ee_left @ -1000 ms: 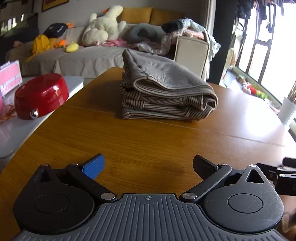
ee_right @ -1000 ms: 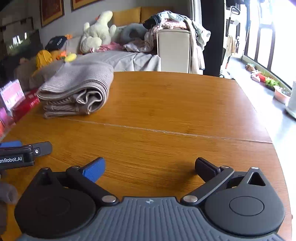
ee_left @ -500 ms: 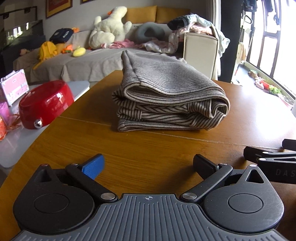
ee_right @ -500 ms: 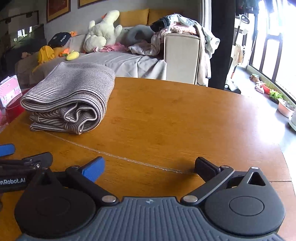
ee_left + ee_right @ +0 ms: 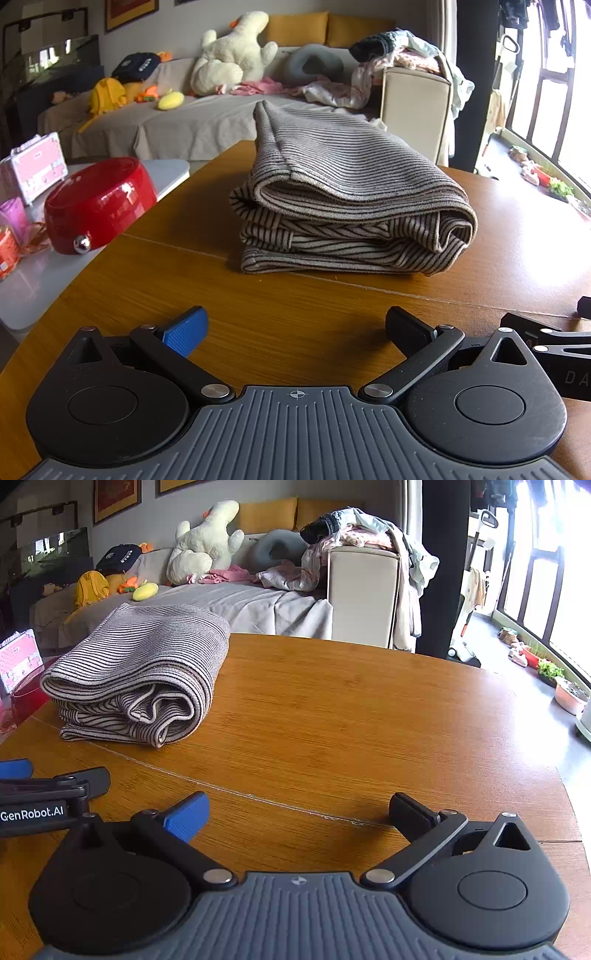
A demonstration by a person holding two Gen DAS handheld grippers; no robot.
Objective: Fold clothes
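A folded grey and black striped garment lies in a thick stack on the wooden table; it also shows in the right wrist view at the left. My left gripper is open and empty, a short way in front of the stack. My right gripper is open and empty, to the right of the stack over bare wood. Each gripper's side shows in the other's view: the right one, the left one.
A red bowl-shaped object and a pink case sit on a white side table at the left. A sofa with plush toys and heaped clothes stands behind the table. Windows are at the right.
Both grippers have moved closer to the folded stack and turned slightly; the stack looks larger in both views. Both stay open and empty.
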